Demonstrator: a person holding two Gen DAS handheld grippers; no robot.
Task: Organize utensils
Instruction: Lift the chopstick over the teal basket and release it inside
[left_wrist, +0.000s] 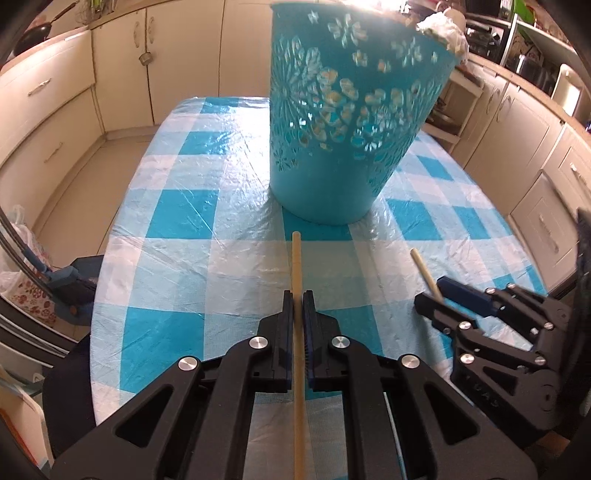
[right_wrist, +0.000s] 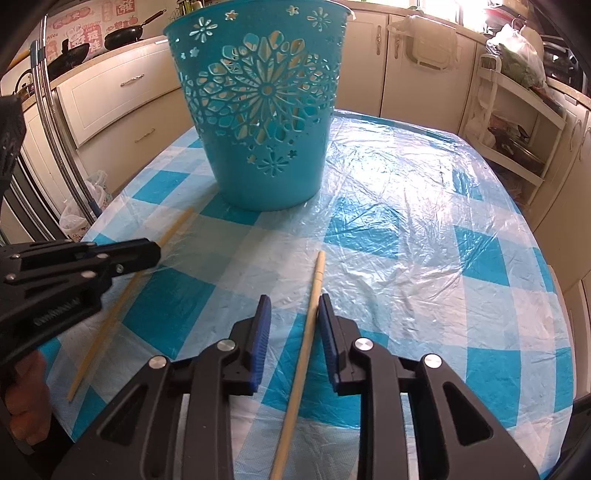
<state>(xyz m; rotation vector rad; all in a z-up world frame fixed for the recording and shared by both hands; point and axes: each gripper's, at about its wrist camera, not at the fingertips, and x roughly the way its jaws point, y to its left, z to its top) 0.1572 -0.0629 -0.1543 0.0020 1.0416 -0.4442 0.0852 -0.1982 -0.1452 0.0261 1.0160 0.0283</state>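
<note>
- Gripping one wooden chopstick (left_wrist: 297, 295), the left gripper (left_wrist: 297, 295) has its fingers closed on the shaft about midway along it.
- This chopstick's long axis runs in line with the fingers; its far end (left_wrist: 296, 235) points at the base of the blue basket (left_wrist: 332, 122) and stops just short of it.
- In the right wrist view, the same chopstick (right_wrist: 110, 321) lies low over the checked tablecloth (right_wrist: 424, 258), running diagonally from near left up toward the basket.
- The right gripper (right_wrist: 293, 310) has its fingers parted; a second chopstick (right_wrist: 306, 332) lies between them on the cloth, close against the right pad (right_wrist: 327, 325) and clear of the left one.
- The second chopstick points away from the camera, tilted slightly right, its tip (right_wrist: 321, 254) well short of the basket.
- The basket stands upright on the table, beyond both grippers.
</note>
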